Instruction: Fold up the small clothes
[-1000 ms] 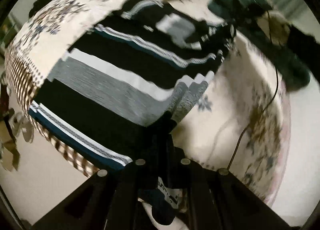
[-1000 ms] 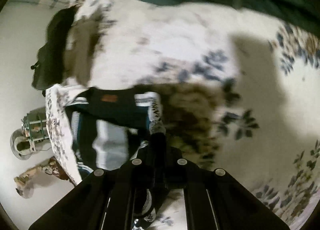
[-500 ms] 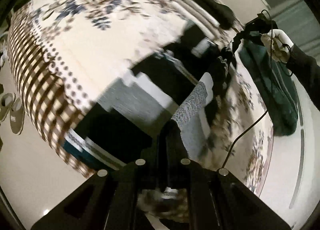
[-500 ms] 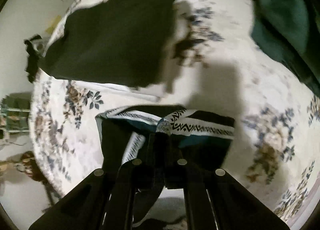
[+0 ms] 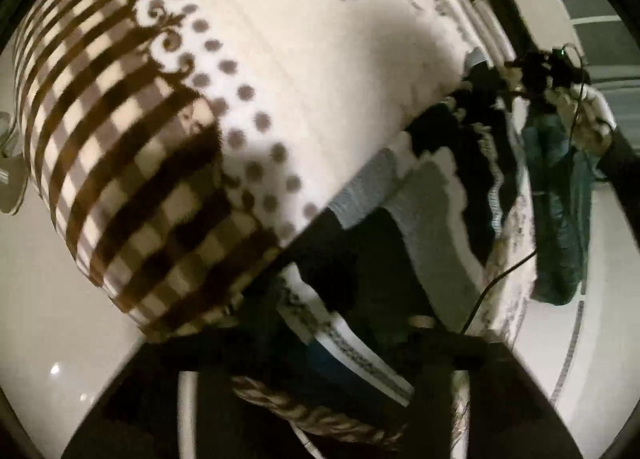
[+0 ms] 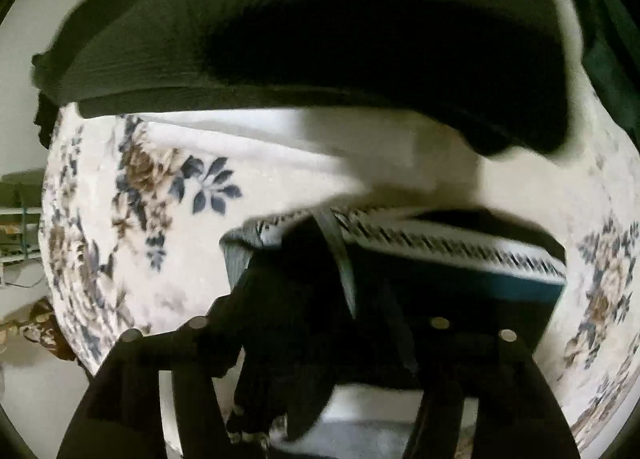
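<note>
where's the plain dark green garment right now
In the right wrist view, the dark green garment lies across the top of the frame on the floral blanket, beyond the striped sweater.

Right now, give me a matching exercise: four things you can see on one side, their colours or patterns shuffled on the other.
Things:
1. blanket edge
2. blanket top
3. striped garment
4. plain garment

Looks:
A. dark olive, no pattern
B. brown and cream checks
C. black, grey and white bands
D. cream with blue-brown flowers

Pairs: 1-B, 2-D, 3-C, 4-A
</note>
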A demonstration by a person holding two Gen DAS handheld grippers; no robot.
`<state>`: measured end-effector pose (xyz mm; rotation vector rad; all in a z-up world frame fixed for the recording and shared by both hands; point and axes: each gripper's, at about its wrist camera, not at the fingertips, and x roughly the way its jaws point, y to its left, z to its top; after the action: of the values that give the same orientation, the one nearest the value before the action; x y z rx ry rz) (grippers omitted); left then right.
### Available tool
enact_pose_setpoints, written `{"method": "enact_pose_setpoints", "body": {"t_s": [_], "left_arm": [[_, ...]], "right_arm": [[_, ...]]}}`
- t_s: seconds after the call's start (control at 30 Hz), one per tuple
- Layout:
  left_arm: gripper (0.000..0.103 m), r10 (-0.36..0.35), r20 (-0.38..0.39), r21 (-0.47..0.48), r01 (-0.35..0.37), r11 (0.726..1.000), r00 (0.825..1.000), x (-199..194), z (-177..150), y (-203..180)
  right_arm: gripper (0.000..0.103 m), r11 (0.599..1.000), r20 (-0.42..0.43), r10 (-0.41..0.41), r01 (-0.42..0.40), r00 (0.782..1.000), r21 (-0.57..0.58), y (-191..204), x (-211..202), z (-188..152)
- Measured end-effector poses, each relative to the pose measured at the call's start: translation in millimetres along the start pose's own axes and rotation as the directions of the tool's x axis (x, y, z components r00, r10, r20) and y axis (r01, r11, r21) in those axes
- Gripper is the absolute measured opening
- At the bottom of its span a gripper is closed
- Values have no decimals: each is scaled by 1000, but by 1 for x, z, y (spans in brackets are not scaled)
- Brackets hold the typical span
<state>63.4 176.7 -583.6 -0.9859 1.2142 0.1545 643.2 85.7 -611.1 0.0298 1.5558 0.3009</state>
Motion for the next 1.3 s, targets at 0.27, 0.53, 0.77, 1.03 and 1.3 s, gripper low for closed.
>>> {"method": "enact_pose_setpoints", "body": {"t_s": [0.27, 0.53, 0.77, 1.03, 1.3], "left_arm": [[55, 110, -26, 224, -101, 969, 994, 37, 1, -47], [2, 145, 63, 200, -155, 967, 987, 17, -9, -33], [1, 131, 143, 145, -152, 978, 981, -26, -23, -24], [0, 121, 113, 27, -125, 992, 986, -19, 0, 26], [53, 10, 43, -17, -10, 1000, 999, -17, 10, 29]], "right_arm": [[64, 999, 17, 42, -42, 999, 16, -8, -9, -11], [13, 993, -42, -116, 116, 992, -18, 16, 37, -13], [11, 969, 120, -210, 223, 970, -106, 51, -3, -24], [12, 966, 67, -235, 241, 970, -96, 91, 43, -2], [64, 994, -11, -62, 60, 998, -95, 63, 18, -35]]}}
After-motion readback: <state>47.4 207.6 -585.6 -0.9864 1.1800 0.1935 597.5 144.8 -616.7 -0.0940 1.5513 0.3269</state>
